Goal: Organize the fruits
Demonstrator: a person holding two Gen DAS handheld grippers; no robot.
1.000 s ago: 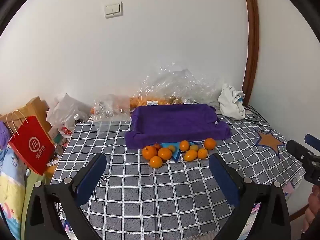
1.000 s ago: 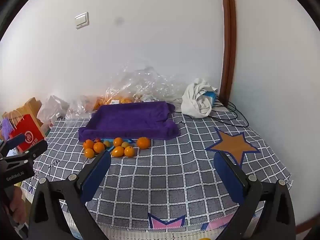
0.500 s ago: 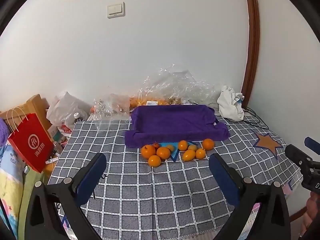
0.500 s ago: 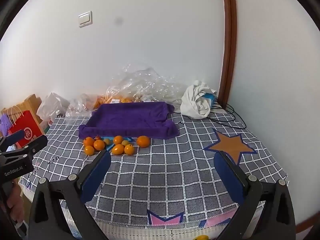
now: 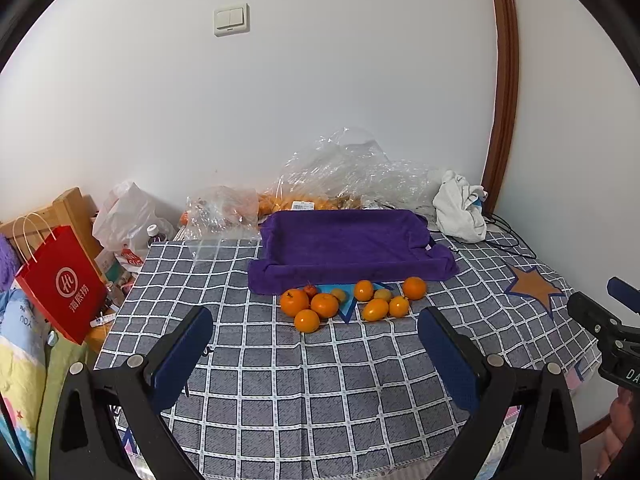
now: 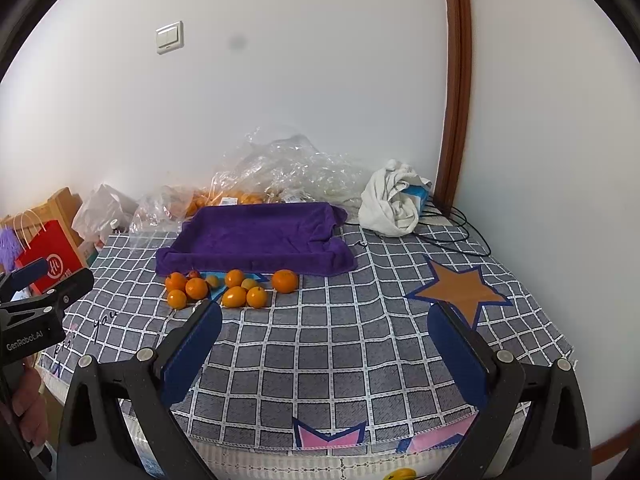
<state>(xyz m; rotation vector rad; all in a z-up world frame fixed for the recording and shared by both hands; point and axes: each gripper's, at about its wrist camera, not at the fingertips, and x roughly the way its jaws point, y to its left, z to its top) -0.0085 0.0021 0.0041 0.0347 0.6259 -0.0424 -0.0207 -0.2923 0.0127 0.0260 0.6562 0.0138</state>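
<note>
**On the checked cloth: fruit waits beside the purple tray**

From the left wrist view, the left tool (image 5: pixel 316 336) hangs with jaws spread wide, gripping nothing. Ahead, the oranges (image 5: pixel 348 304) cluster on the checked cloth (image 5: pixel 320 380), just in front of the purple tray (image 5: pixel 348 244).

From the right wrist view, the right tool (image 6: pixel 324 332) gapes wide and empty too; the oranges (image 6: pixel 232 288) sit left of centre, against the tray's (image 6: pixel 256 236) near edge.
</note>
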